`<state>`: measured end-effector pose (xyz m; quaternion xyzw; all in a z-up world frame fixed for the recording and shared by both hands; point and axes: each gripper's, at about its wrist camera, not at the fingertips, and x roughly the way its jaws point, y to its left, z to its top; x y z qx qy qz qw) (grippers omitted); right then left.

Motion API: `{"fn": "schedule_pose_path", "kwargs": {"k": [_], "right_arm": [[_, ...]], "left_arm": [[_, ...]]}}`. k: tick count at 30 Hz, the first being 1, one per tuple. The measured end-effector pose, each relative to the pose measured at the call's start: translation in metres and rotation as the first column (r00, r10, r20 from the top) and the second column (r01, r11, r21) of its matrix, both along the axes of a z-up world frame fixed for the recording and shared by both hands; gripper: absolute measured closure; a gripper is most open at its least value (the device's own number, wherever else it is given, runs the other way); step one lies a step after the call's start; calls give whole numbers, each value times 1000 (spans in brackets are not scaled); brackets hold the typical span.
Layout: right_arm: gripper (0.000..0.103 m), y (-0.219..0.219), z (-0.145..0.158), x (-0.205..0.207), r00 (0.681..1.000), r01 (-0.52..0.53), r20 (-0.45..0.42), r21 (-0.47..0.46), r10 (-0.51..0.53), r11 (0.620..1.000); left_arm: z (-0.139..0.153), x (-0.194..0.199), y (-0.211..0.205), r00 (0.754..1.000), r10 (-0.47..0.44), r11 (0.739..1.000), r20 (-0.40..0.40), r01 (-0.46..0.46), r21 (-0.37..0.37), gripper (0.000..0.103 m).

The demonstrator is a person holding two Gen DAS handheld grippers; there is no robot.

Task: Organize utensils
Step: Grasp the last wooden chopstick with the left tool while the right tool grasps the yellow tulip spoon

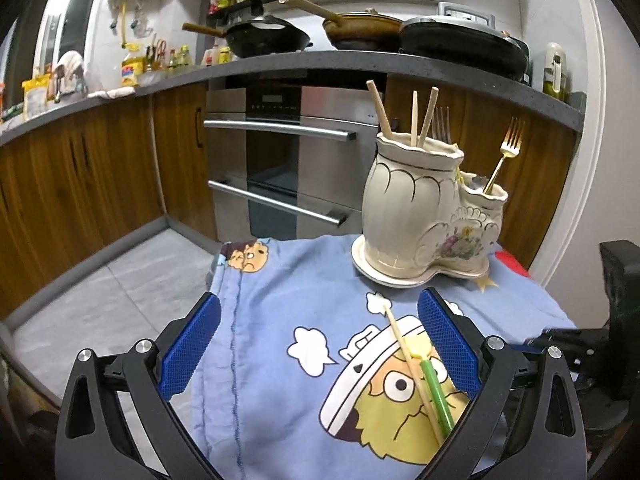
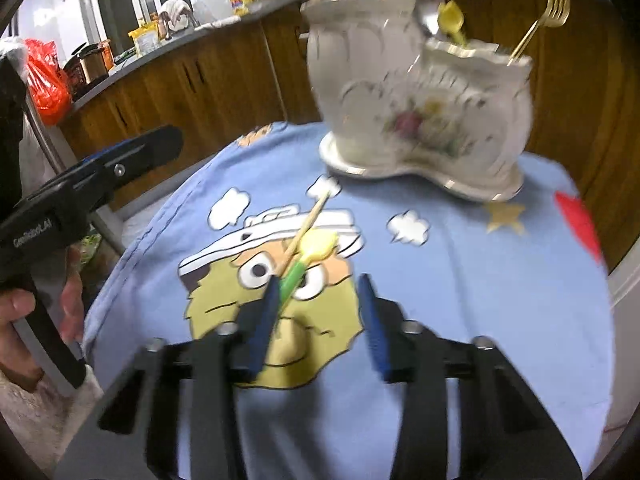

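Left gripper [image 1: 318,334] sits low over the table, blue pads wide apart, nothing between them touching either pad. Just inside its right pad [image 1: 448,344], on the blue cartoon cloth [image 1: 280,300], lie a wooden chopstick [image 1: 412,364] and a spoon with green handle and yellow bowl [image 1: 430,376], the chopstick crossing the spoon near its bowl. Both lie flat on the printed cartoon face.

Right gripper [image 2: 320,300] points down at the same pair. Its jaws stand partly apart; the spoon's green handle runs against the inner face of the left finger [image 2: 266,320], while the right finger [image 2: 370,316] stands clear of it. No clamp visible, so the spoon is not held. The right wrist view is motion-blurred, so finer contact cannot be told.

The cream ceramic utensil holder [image 1: 420,216] stands upright on its matching saucer [image 1: 368,268] at the far edge of the cloth, beyond both grippers. Its taller compartment holds three chopsticks [image 1: 380,112] and a silver fork [image 1: 442,124]. The lower compartment, with the flower print, holds a gold fork [image 1: 506,148], a yellow spoon and a silver one [image 2: 428,20].

In the right wrist view, a person's hand [image 2: 24,312] grips the left gripper's handle at the left edge.
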<state>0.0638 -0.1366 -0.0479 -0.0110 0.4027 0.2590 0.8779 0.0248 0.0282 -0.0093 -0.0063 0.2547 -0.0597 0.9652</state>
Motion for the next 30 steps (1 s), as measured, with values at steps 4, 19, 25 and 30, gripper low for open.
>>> {"fn": "schedule_pose_path", "kwargs": {"k": [4,19,25,30], "right_arm": [[80,15,-2,-3,1000,-15,-17,-12,14,1000],[94,9,-1,-7,1000,-6,29,-101,9,995],[94,-36,13,-2,994,78,86,-70,-72,994],[94,-54,14,2,991,105,86,-43,-101,994]], "left_arm": [[0,0,-2,1000,-5,1000,2,5,6,5],[-1,0,-3,1000,-13,1000,-18,13,9,5],[-15,7,-23,986,-95,996,-141,94,-7,8],[-42,12,-58,942,-174,980,-286,193,41,59]]}}
